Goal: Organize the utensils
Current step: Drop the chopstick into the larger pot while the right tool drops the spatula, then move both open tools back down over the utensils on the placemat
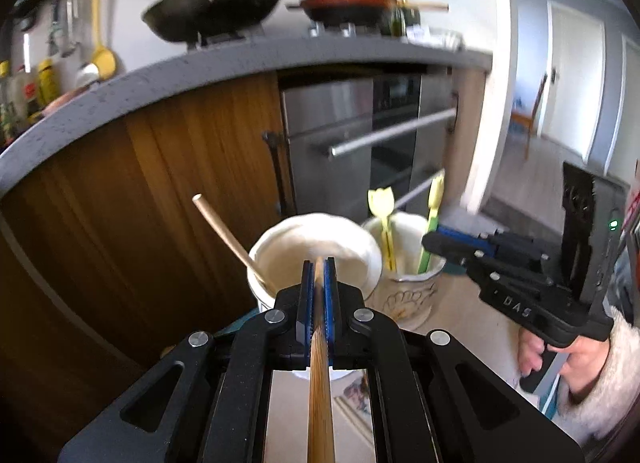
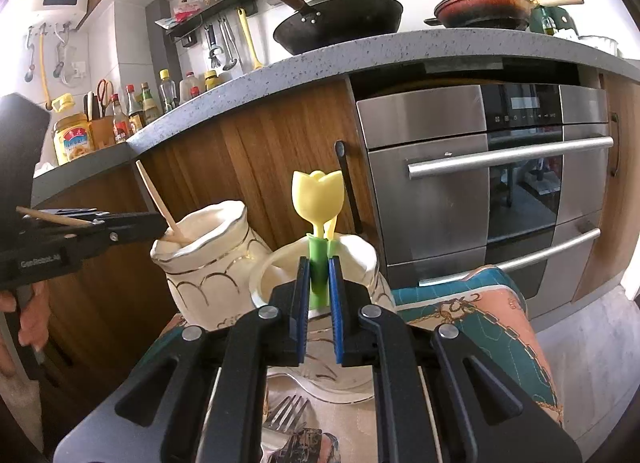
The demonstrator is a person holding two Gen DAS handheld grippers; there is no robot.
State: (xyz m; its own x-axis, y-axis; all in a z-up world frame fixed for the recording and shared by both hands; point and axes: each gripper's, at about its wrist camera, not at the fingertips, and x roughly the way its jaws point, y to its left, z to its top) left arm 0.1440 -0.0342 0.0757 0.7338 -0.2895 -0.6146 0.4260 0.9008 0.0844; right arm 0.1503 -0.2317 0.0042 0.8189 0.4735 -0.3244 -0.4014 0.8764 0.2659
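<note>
My left gripper (image 1: 319, 267) is shut on a wooden chopstick (image 1: 320, 383) and holds it over the mouth of a cream ceramic holder (image 1: 276, 263) that has another wooden stick (image 1: 228, 237) in it. My right gripper (image 2: 319, 269) is closed around the green handle of a yellow tulip-shaped utensil (image 2: 318, 199) that stands in a second cream holder (image 2: 360, 263). That holder (image 1: 408, 263) also shows in the left wrist view with two tulip utensils (image 1: 382, 219). The left holder (image 2: 208, 259) and the left gripper (image 2: 152, 225) show in the right wrist view.
A metal fork (image 2: 286, 415) lies on the patterned cloth (image 2: 480, 323) in front of the holders. Behind stand wooden cabinets (image 2: 260, 151), a steel oven (image 2: 480, 183) and a grey counter (image 2: 360, 51) with two pans.
</note>
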